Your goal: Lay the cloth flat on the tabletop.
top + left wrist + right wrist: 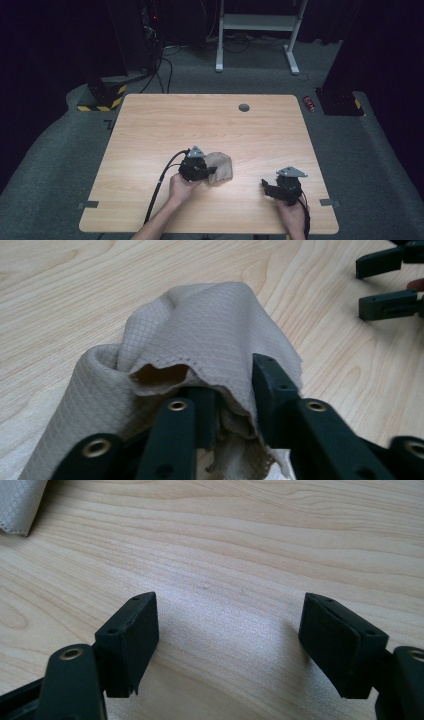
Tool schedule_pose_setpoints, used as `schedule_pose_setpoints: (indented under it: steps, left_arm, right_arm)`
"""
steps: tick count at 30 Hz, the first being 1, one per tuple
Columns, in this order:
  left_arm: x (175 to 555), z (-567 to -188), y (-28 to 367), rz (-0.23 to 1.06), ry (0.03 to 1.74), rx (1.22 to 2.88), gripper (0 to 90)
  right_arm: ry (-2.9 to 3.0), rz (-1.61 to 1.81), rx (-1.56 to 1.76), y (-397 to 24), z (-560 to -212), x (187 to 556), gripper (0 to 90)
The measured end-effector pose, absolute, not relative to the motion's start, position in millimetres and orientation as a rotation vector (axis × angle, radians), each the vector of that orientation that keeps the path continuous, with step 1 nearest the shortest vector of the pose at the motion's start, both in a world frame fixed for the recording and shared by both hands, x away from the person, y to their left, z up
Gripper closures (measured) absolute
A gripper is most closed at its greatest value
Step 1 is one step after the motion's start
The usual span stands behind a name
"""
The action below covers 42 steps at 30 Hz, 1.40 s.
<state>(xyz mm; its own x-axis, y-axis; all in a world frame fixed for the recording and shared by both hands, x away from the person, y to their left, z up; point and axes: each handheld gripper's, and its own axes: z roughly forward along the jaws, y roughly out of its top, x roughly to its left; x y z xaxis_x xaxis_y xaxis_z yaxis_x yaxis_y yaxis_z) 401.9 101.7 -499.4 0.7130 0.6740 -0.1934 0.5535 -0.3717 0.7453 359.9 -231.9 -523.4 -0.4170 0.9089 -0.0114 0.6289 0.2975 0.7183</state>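
A beige waffle-textured cloth (221, 167) lies crumpled on the wooden table (200, 120), near its front middle. My left gripper (212, 171) is at the cloth's left edge, pointing right into it. In the left gripper view the cloth (210, 325) drapes over the left jaw and hangs loosely in the gap, and the left gripper (232, 390) has its jaws apart, not pinching the fabric. My right gripper (265, 186) rests near the front right, open and holding nothing; it points left toward the cloth. Between its spread jaws (230, 630) there is bare wood, with a cloth corner (20, 505) at the upper left.
A round cable grommet (244, 107) sits near the table's far edge. On the carpet beyond stand a white desk frame (257, 30), a yellow-and-black striped base (102, 97) and a small red object (310, 103). Bare wood surrounds the cloth.
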Motion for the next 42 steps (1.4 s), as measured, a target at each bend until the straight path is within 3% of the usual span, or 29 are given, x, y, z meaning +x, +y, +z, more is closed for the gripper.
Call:
schedule_pose_setpoints:
  steps: [5, 12, 20, 25, 29, 42]
  left_arm:
    - [390.5, -497.7, 109.3, 0.233, 0.964, 2.065, 54.5]
    - [378.7, -506.8, 123.3, 0.271, 1.014, 2.047, 49.7]
    - [369.9, -522.1, 124.9, 0.354, 1.039, 2.075, 45.1]
    - [365.8, -526.0, 123.0, 0.455, 1.010, 2.083, 42.2]
    - [365.6, -526.2, 121.7, 0.467, 1.025, 2.085, 36.9]
    - [365.9, -526.5, 121.4, 0.481, 1.046, 2.082, 33.0]
  right_arm:
    - [2.154, 0.906, 1.367, -231.3, -523.4, 359.7, 25.6]
    - [2.152, 0.906, 1.366, -230.9, -523.4, 359.8, 26.2]
    - [2.155, 0.918, 1.350, -228.5, -522.9, 358.1, 34.4]
    - [2.170, 0.939, 1.315, -224.8, -522.6, 355.0, 49.8]
    - [2.180, 0.946, 1.299, -219.1, -522.5, 355.5, 54.0]
    - [2.447, 1.049, 0.909, -123.1, -494.7, 350.8, 56.7]
